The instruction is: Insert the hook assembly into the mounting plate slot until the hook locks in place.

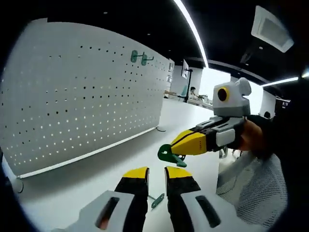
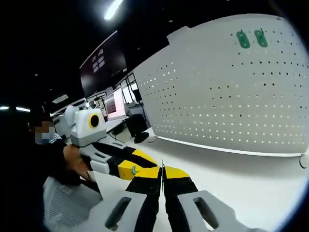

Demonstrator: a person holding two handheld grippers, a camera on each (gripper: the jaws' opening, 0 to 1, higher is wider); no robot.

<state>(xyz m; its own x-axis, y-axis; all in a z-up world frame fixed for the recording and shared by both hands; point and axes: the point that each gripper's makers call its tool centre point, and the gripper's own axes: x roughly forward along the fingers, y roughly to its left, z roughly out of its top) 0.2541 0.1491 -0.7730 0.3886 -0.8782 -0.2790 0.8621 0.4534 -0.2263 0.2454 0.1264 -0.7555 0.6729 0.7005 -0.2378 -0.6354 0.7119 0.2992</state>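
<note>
Task barely begun, by the look of it. Two green hooks already hang high on the white pegboard; another green hook is pinched in the right tongs, held well apart from the board, not yet at any slot. In the right gripper view those tongs look pressed together on a thin edge. Left tongs — narrowly parted, empty. One more green piece lies on the white counter. Mesh bag at the counter's edge. Room: dark ceiling, strip lights, monitors — an office.

Pegboard upright on table, two hooks mounted on it
</note>
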